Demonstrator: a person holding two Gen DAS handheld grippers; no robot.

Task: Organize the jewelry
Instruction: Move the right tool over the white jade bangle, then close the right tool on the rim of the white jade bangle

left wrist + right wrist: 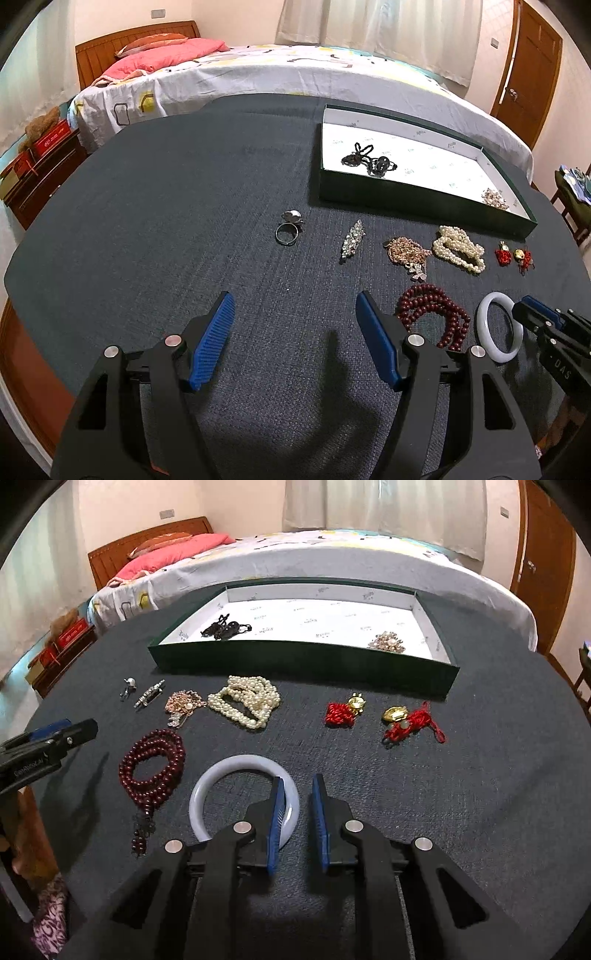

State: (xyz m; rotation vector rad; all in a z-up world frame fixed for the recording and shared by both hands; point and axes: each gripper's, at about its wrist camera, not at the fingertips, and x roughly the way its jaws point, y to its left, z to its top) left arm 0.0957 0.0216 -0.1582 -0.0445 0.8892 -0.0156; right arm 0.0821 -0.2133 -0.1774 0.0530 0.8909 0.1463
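From the left wrist view, the left gripper (295,332) hangs over bare dark table cloth (166,221) with its blue pads spread wide and nothing between them. Farther back and to the right sits a shallow green tray (424,210) with a white printed lining. In it lie a dark beaded piece (369,160) near the left end and a pale sparkly cluster (495,197) in the near right corner; the rest of the lining is bare. In front of the tray, loose on the cloth, a silver ring (288,229), a crystal brooch (352,240), a rose-gold chain (408,254), a pearl strand (460,249) and two red knotted charms (513,256) form a row. Nearer lie a dark red bead string (432,317) and a white bangle (498,328), with the right gripper (532,314) at the bangle's right rim.

From the right wrist view, the right gripper (297,812) has its pads drawn close together across the right side of the white bangle (207,794): the left pad sits inside the ring, the right pad outside. A narrow gap shows between the pads, and I cannot tell whether they truly press the rim. The bangle lies flat on the cloth, well short of the green tray (303,661), which holds the dark beaded piece (225,627) at left and the sparkly cluster (388,642) at right.
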